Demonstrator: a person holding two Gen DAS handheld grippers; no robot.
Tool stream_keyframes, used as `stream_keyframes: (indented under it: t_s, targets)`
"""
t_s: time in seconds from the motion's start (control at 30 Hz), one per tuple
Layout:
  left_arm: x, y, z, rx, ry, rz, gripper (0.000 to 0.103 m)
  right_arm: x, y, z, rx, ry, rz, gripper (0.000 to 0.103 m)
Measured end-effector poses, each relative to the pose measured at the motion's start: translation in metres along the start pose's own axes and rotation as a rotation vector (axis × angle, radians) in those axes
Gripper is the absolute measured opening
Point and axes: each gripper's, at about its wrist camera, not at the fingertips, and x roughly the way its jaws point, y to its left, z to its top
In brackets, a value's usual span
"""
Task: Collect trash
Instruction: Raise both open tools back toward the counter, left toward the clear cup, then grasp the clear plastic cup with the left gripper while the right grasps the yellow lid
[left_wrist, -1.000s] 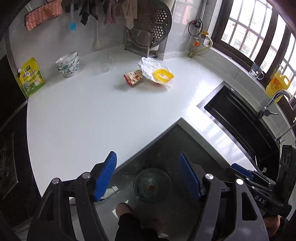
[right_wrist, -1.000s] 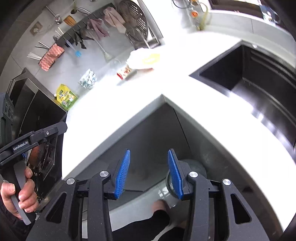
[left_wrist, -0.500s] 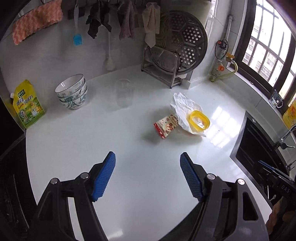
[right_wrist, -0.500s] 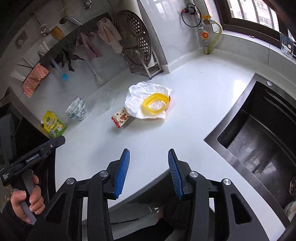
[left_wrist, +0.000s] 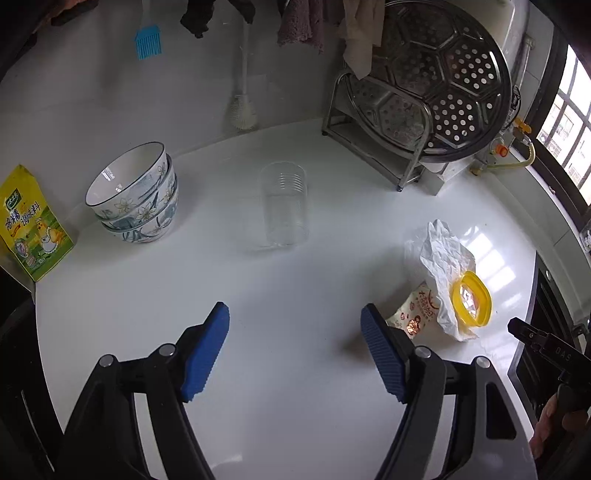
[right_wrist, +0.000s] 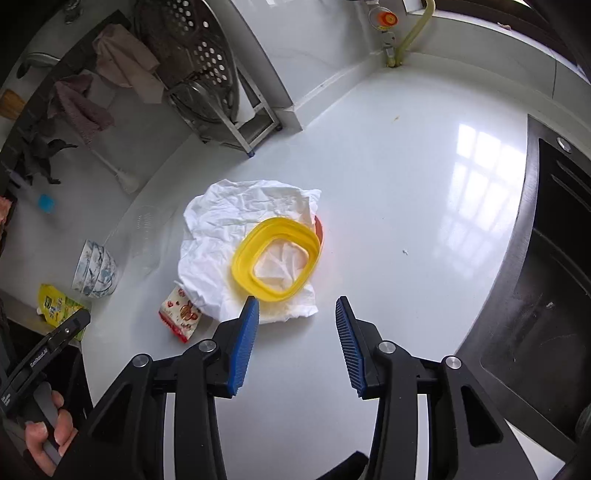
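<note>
Gaping empty, each hand-held gripper (left_wrist: 295, 328)

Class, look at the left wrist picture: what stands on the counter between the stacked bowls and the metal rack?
A clear plastic cup stands upright between the bowls and the rack, apart from both.

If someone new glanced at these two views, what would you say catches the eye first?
Probably the bright yellow ring lying on the crumpled white paper mid-counter, with a small red-and-white snack packet at the paper's edge. Next, the blue-padded open right gripper just short of that pile, and the big perforated steel tray propped on the rack by the wall.
</note>
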Motion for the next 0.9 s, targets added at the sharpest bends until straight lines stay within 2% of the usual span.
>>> stream_keyframes:
  t_s: [0.23, 0.3, 0.47, 0.5, 0.7, 0.9]
  targets:
    - [0.030, 0.010, 0.027, 0.000, 0.007, 0.037, 0.077, 0.039, -0.010, 0.017, 0.074, 0.047, 0.000, 0.041]
    - [0.038, 0.012, 0.034, -0.006, 0.005, 0.039, 0.079, 0.044, -0.012, 0.017, 0.085, 0.052, 0.005, 0.039]
    - [0.058, 0.009, 0.052, -0.004, 0.005, 0.039, 0.084, 0.051, -0.013, 0.018, 0.095, 0.058, 0.003, 0.012]
    - [0.062, 0.009, 0.055, -0.006, 0.004, 0.038, 0.085, 0.050, -0.013, 0.018, 0.095, 0.056, 0.007, 0.009]
    - [0.088, 0.011, 0.071, -0.034, 0.013, 0.040, 0.085, 0.038, -0.013, 0.020, 0.088, 0.019, 0.026, 0.004]
    - [0.110, 0.014, 0.085, -0.048, 0.017, 0.045, 0.088, 0.027, -0.021, 0.022, 0.107, -0.008, 0.037, 0.003]
